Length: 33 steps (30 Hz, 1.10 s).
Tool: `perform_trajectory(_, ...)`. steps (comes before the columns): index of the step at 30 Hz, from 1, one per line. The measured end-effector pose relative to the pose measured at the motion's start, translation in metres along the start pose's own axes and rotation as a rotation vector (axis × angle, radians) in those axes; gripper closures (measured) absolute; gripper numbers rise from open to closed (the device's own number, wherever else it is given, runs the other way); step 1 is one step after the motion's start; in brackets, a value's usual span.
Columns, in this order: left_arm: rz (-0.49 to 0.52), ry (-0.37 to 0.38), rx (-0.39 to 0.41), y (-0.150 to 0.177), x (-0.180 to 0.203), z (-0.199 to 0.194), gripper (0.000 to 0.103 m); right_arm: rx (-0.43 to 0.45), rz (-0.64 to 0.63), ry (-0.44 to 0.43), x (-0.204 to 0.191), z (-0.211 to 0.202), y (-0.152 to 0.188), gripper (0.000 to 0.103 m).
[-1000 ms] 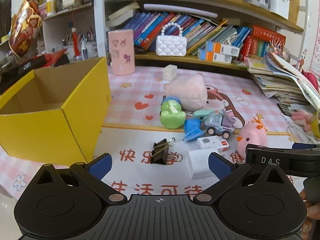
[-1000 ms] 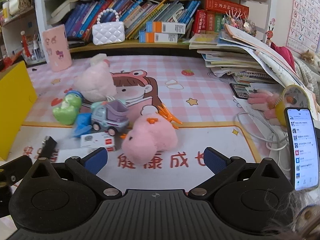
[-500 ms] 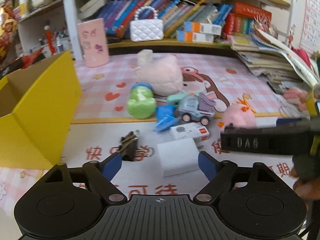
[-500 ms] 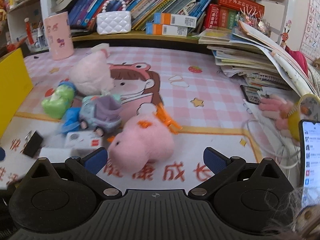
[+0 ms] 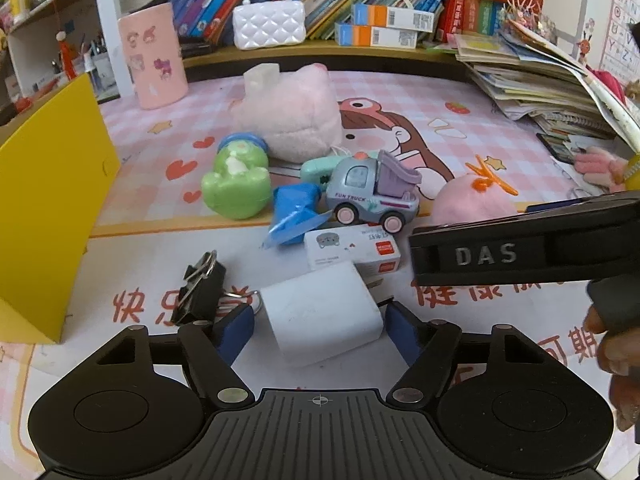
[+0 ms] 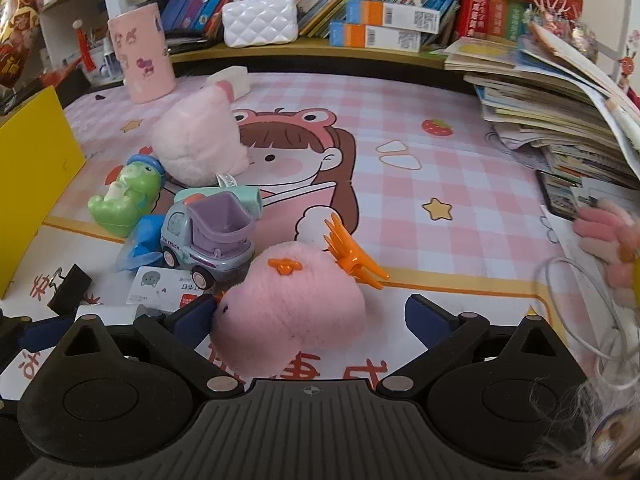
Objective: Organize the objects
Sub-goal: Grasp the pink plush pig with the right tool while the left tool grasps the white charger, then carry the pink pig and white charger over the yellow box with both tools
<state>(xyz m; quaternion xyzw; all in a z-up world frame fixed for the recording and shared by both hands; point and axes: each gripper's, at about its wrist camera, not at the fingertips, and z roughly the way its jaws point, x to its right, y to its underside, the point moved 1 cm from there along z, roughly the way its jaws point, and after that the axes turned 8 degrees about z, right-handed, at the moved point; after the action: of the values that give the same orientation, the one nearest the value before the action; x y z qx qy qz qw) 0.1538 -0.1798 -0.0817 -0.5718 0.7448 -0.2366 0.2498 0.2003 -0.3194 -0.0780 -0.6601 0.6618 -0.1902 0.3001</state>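
Closing in from both sides, the left tongs (image 5: pixel 319 324) are straddling the white charger block (image 5: pixel 320 312), which is lying flat on the bench (image 5: pixel 480 128) at the near edge of the toy pile; their jaws have just been narrowing around it, and the blue pads (image 5: pixel 236 330) are standing just beside its two flanks without clearly pressing yet. The block is looking rigid, smooth and fairly dense — the kind of thing that is going to slip if it is pinched at a rounded corner, so squeezing the broad flat sides near the middle is seeming the safest hold, keeping clear of the prongs sticking out at its two o'clock. A black binder clip (image 5: pixel 198 294) is sitting just beside it at nine o'clock, near enough to be nudged. The right tongs (image 6: pixel 310 316) are standing wide, with the pink plush toy (image 6: pixel 288 312) between them, the left pad touching its fur and the right pad well clear. That plush is looking light and squashy, so it is likely needing a deep bite across the body, away from the orange clip (image 6: pixel 352 256) resting at its one o'clock. The yellow box (image 5: pixel 48 200) — presumably where things are going — is waiting at the left, around ten o'clock.
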Motion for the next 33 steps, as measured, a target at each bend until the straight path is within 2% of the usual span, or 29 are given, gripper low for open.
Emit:
perform_trajectory(2, 0.008, 0.004, 0.006, -0.001, 0.001, 0.001, 0.037, -0.013, 0.007, -0.007, 0.000, 0.004, -0.001, 0.006)
perform_trajectory(3, 0.009, 0.005, 0.009, -0.002, 0.001, 0.000, 0.040, -0.020, 0.014, -0.011, 0.000, 0.006, -0.001, 0.017)
perform_trajectory(5, 0.014, 0.012, 0.005, -0.003, 0.000, 0.001, 0.041, -0.020, 0.011, -0.020, -0.002, 0.008, 0.000, 0.031)
perform_trajectory(6, 0.014, 0.020, -0.002, -0.004, -0.002, 0.001, 0.041, -0.009, -0.008, -0.002, -0.005, 0.007, 0.000, 0.031)
perform_trajectory(9, -0.013, 0.054, -0.012, -0.005, -0.008, -0.003, 0.041, 0.014, 0.016, -0.023, -0.003, 0.000, -0.001, 0.031)
perform_trajectory(17, -0.039, 0.102, 0.075, -0.001, -0.028, -0.040, 0.041, 0.108, 0.144, -0.005, 0.000, -0.044, -0.001, 0.031)
perform_trajectory(23, -0.029, 0.106, 0.128, 0.011, -0.050, -0.066, 0.041, 0.169, 0.202, 0.049, -0.016, -0.075, 0.020, 0.031)
perform_trajectory(33, -0.046, 0.109, 0.165, 0.045, -0.100, -0.099, 0.041, 0.159, 0.226, 0.079, -0.070, -0.096, 0.056, 0.031)
